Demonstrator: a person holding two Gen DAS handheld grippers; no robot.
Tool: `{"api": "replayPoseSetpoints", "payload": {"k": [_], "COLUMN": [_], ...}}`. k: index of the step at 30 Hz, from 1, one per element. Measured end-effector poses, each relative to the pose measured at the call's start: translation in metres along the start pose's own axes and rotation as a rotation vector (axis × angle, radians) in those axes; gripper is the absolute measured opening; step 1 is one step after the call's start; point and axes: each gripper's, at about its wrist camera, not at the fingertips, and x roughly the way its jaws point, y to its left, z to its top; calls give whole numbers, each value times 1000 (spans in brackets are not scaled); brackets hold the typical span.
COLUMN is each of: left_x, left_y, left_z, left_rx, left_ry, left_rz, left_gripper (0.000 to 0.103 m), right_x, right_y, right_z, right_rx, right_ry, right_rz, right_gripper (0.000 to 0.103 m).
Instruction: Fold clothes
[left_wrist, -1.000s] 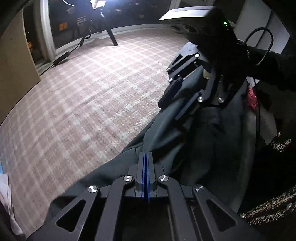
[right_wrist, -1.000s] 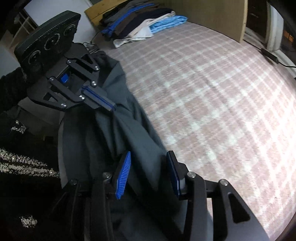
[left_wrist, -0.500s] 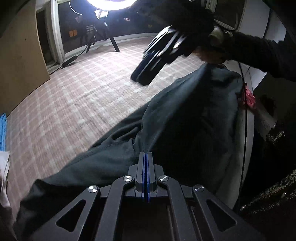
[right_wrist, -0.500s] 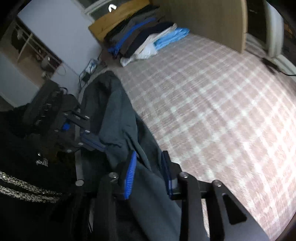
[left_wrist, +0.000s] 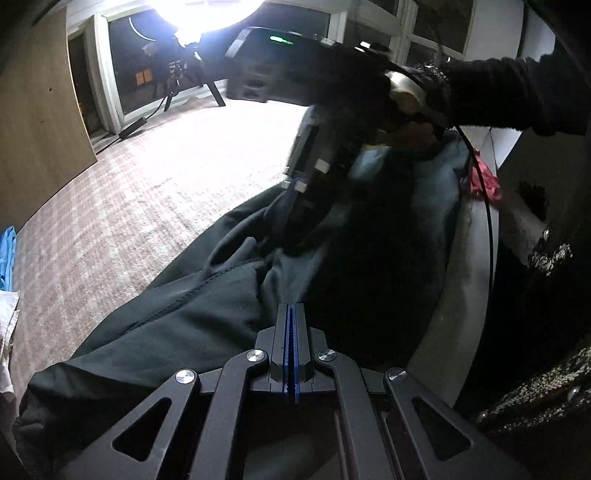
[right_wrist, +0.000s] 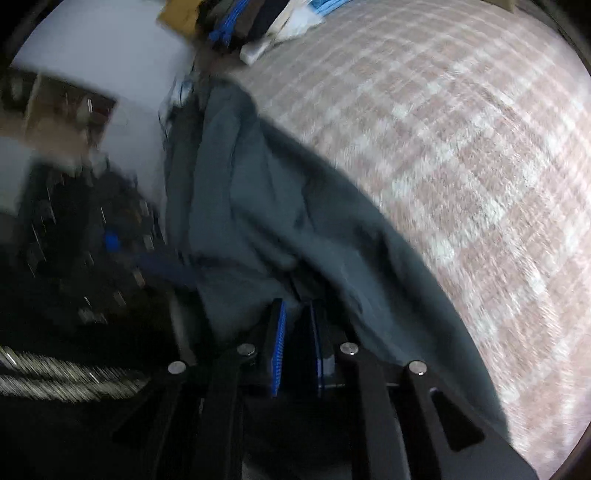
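My left tongs (left_wrist: 291, 314) are clenched on the dark garment (left_wrist: 192, 314); my right tongs (right_wrist: 297, 325), blurred, seem narrowly parted around its cloth on the checked bed (right_wrist: 461, 147).

Open plaid bedspread (right_wrist: 480, 155) lies clear to my right. The dark grey garment (right_wrist: 266, 206) blocks the near edge. A stack of folded clothes (right_wrist: 258, 22) occupies the far corner. A wooden board (left_wrist: 37, 122) bounds the far side.
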Motion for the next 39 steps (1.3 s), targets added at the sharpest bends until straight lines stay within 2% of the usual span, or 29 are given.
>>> {"api": "replayPoseSetpoints", "payload": {"k": [3,4,7,9,10,12,13,14,17,20,22,23,27,31,34,39], "left_x": [-1,-4,-21,-34,-38,-41,-41,-39,-29,-26,-27,-27,-30,-30,-31,-31], "left_y": [1,1,10,24,34,56,67,78,97,98,99,100,104,106,101,97], "left_z": [-1,-2,-9,-21,-29,-48,-57,-66,-85,-91,-92,-92,-94,-94,-90,-91], "left_rx": [6,7,-18,-62,-90,-153,-187,-225,-289,-285,-285,-284,-286,-282,-256,-225], "left_ry": [-1,-2,-19,-22,-14,24,41,56,105,97,96,96,94,91,97,96], "left_rz": [16,28,72,102,122,171,186,183,168,164,159,156,153,141,135,121], "left_gripper": [2,3,7,17,17,16,16,16,15,16,16,16,16,16,16,15], "right_x": [5,8,17,13,11,8,8,5,-25,-71,-96,-103,-113,-74,-45,-26], "right_y": [-6,-7,-5,-8,-9,-11,-12,-11,-10,-43,-60,-58,-32,-6,-16,-42], "right_z": [10,12,12,13,13,14,18,20,23,31,29,28,22,26,32,32], "right_rx": [56,66,81,108,122,146,152,151,145,312,398,392,309,226,286,410], "right_ry": [-36,-33,-11,-47,-65,-102,-124,-157,-305,-489,-560,-568,-546,-402,-320,-318], "right_rz": [68,78,85,103,113,130,137,129,20,-205,-282,-307,-329,-296,-283,-179], "right_gripper": [31,40,41,41,41,34,16,3,3,6,8,8,9,11,29,30]}}
